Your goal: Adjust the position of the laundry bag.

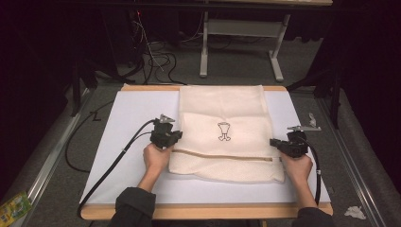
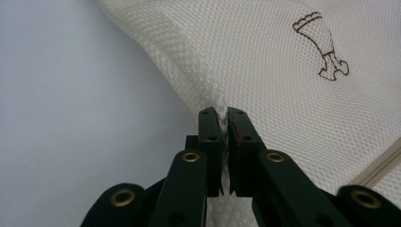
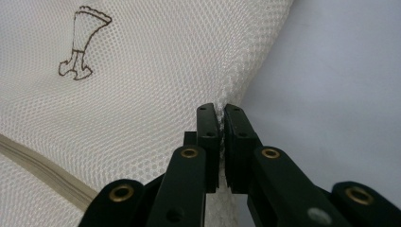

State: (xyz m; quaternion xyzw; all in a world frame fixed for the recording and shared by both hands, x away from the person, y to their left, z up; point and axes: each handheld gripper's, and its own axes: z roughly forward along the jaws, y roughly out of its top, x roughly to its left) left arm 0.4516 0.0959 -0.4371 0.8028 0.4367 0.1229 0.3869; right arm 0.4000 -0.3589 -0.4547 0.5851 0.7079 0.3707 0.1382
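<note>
The left gripper (image 2: 223, 118) is clamped on the left edge of a cream mesh fabric bag (image 1: 226, 132), its black jaws pinching a fold of the netting at centre frame in its own view. The right gripper (image 3: 221, 113) likewise bites the bag's right edge. In the high view the bag lies in the middle of the frame on a white table surface (image 1: 127, 113), with a small brown outline drawing (image 1: 223, 131) above a beige zipper line (image 1: 222, 156).
</note>
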